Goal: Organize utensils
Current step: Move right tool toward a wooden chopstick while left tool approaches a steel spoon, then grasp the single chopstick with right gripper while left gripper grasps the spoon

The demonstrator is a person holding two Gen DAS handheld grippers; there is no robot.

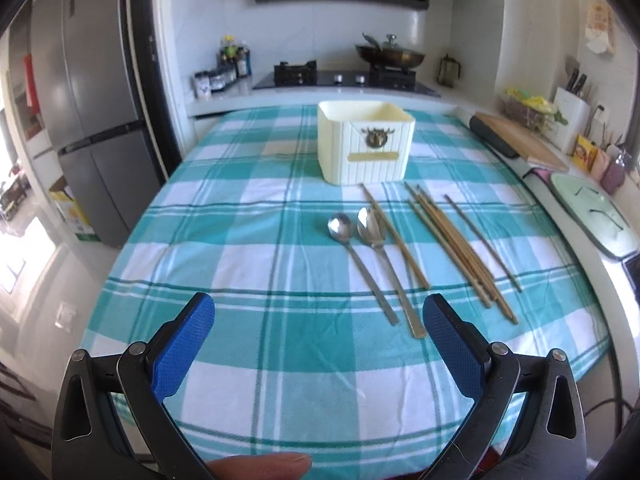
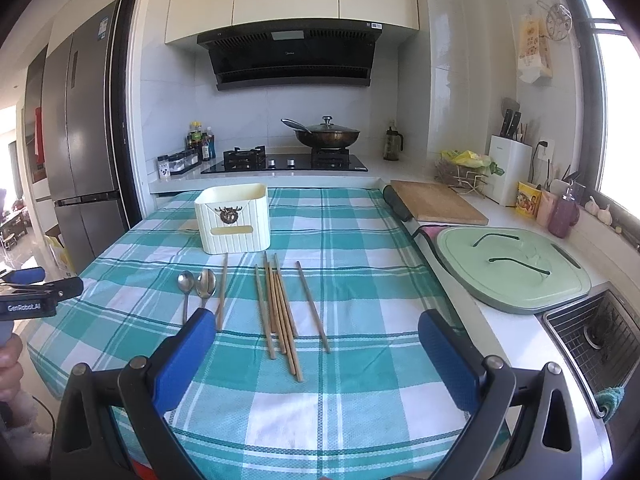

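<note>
A cream utensil box (image 1: 366, 142) stands at the far middle of the teal checked tablecloth (image 1: 248, 240); it also shows in the right wrist view (image 2: 234, 218). In front of it lie two metal spoons (image 1: 360, 264) (image 2: 196, 286), one lone wooden chopstick (image 1: 396, 236) (image 2: 221, 290) beside them, and several wooden chopsticks (image 1: 456, 248) (image 2: 282, 312) further right. My left gripper (image 1: 319, 314) is open and empty, above the near cloth, its right finger by the spoon handle ends. My right gripper (image 2: 312, 330) is open and empty, with the chopstick bundle between its fingers further ahead.
A wooden cutting board (image 2: 436, 202) and a green lid (image 2: 512, 268) lie on the counter to the right, with a sink (image 2: 600, 332) beyond. A stove with a wok (image 2: 326, 136) is at the back. A fridge (image 1: 88, 120) stands left. The left gripper's body (image 2: 36, 292) shows at the left edge.
</note>
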